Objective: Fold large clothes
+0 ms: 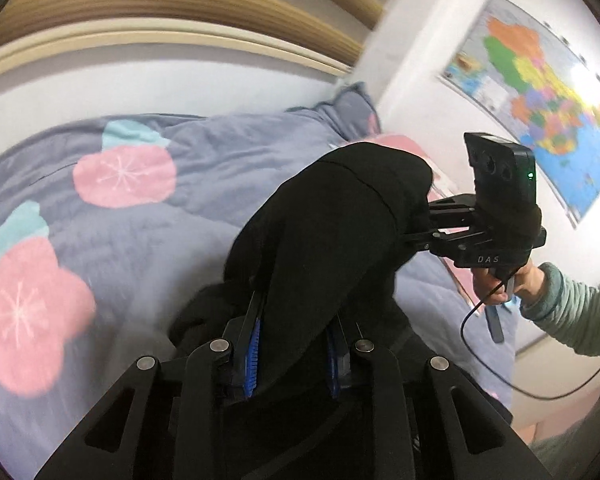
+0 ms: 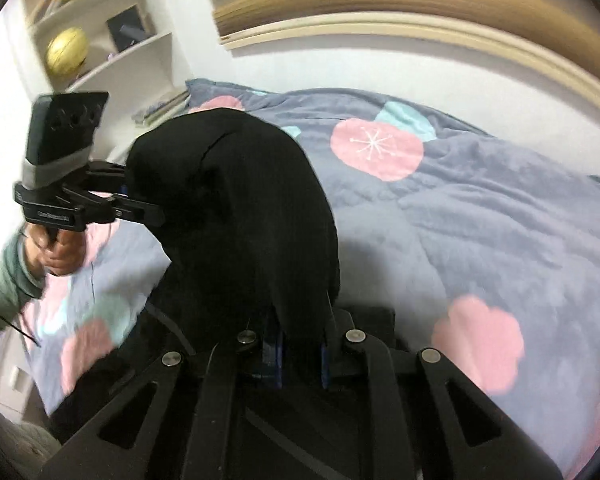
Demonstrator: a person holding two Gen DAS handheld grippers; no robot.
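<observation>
Left wrist view: left gripper (image 1: 292,356) fingers clamp the black garment (image 1: 328,232); right gripper (image 1: 416,228) likewise. Lift-and-carry step; next, lower onto quilt (image 1: 188,216) evenly.

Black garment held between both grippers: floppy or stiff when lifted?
Likely floppy: the black garment drapes and sags between the left gripper and right gripper. Probably fairly thick, since it bunches in bulky folds. Unlikely to slip, clamped at both ends.

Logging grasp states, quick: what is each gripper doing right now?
Left gripper: closed on the black garment.
Right gripper: closed on the same black garment.
</observation>
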